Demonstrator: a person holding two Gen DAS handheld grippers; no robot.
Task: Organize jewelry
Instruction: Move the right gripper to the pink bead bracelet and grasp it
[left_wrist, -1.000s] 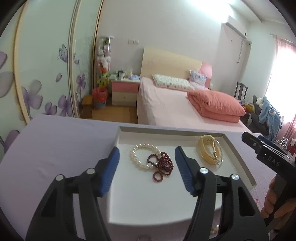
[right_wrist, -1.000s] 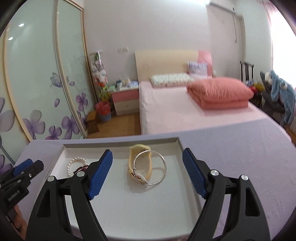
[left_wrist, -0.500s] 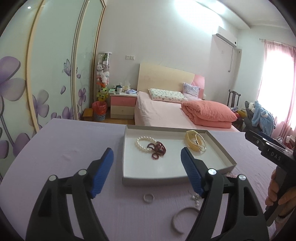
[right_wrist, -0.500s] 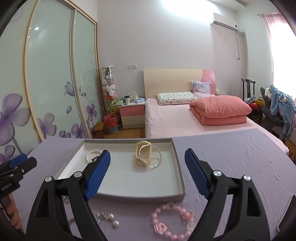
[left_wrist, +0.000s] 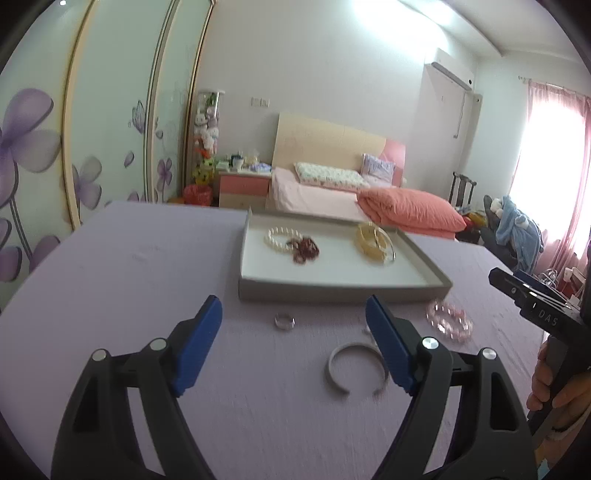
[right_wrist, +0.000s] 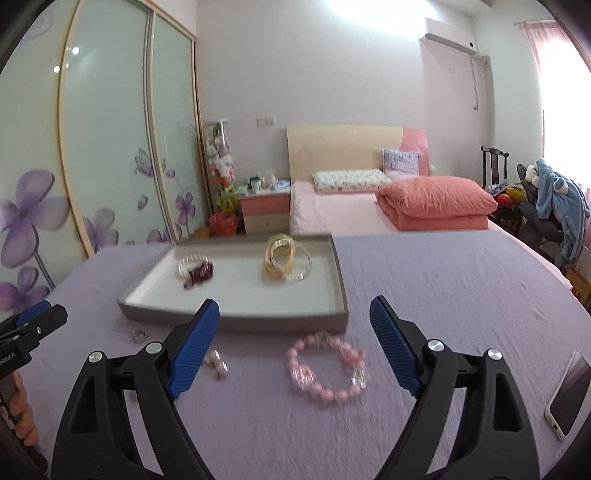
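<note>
Four pieces lie in the tray (left_wrist: 343, 291); the ring (left_wrist: 284, 321), open bangle (left_wrist: 334, 369), pink bead bracelet (right_wrist: 327, 369) and small beads (right_wrist: 216, 360) wait on the desk (left_wrist: 147, 295). The left gripper (left_wrist: 293, 332) is opening wide and empty; the right gripper (right_wrist: 293, 334) stands wide and empty.

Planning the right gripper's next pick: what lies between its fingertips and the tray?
The pink bead bracelet lies on the purple cloth, between the right gripper and the tray, in the right wrist view.

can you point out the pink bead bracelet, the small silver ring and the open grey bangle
pink bead bracelet (right_wrist: 327, 365): right wrist view, on a bead of its near arc.
small silver ring (left_wrist: 284, 320): left wrist view, on its band.
open grey bangle (left_wrist: 334, 360): left wrist view, on its left curve.
</note>
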